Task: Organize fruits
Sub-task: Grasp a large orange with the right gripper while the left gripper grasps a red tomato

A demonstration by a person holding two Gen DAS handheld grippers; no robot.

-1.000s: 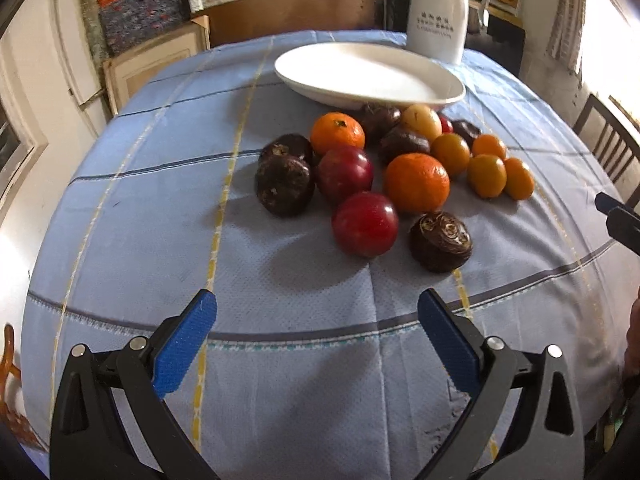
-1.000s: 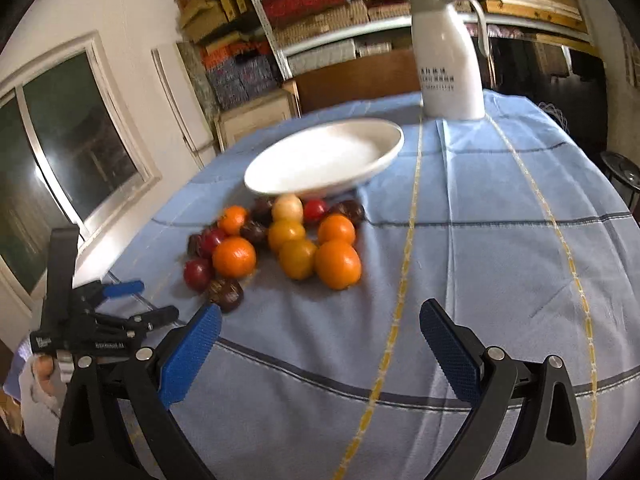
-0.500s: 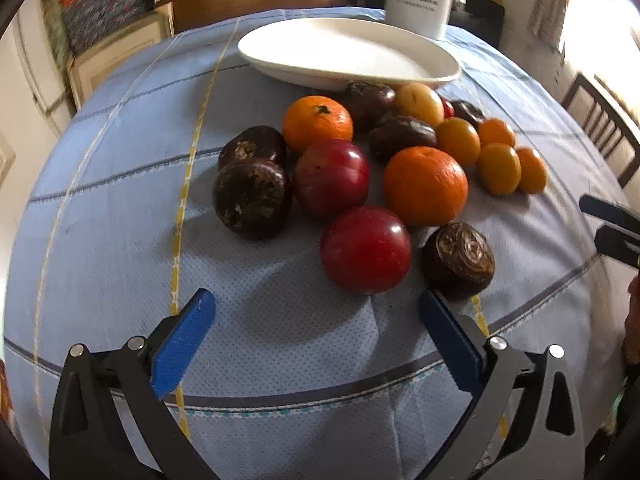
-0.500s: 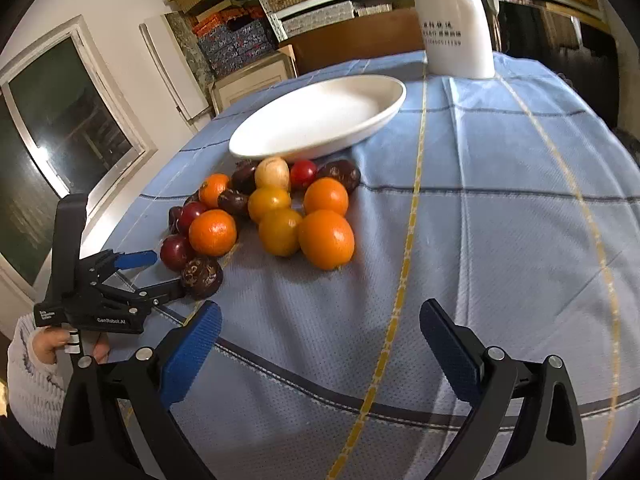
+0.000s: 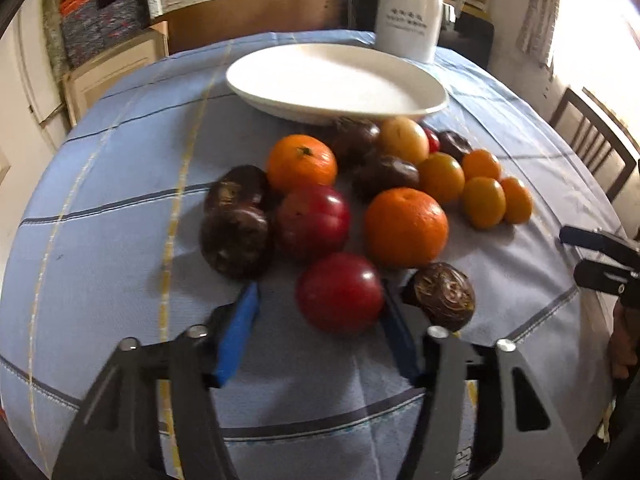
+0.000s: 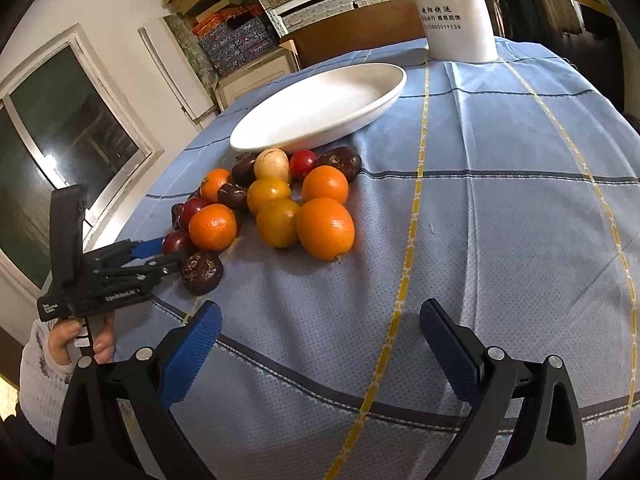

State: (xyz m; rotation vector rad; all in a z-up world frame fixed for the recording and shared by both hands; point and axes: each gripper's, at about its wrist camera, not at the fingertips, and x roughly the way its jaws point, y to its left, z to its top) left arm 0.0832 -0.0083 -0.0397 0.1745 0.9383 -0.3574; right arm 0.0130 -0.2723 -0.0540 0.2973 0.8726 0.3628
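Note:
A pile of fruit lies on the blue checked tablecloth in front of an empty white plate: oranges, red fruits, dark wrinkled fruits and small yellow-orange ones. My left gripper stands around the nearest red fruit with its jaws closing. The right pad is at the fruit's side, while a gap still shows at the left pad. A dark wrinkled fruit sits just right of it. My right gripper hovers open over bare cloth, short of a large orange, with nothing between its fingers.
A tall white jug stands behind the plate. A person's hand in a pale sleeve holds the left gripper at the table's left edge. A wooden chair is at the right. Shelves with boxes line the back wall.
My left gripper has moved forward to the fruit pile and its jaws have narrowed around the nearest red fruit. The right gripper has sunk slightly and stays wide open.

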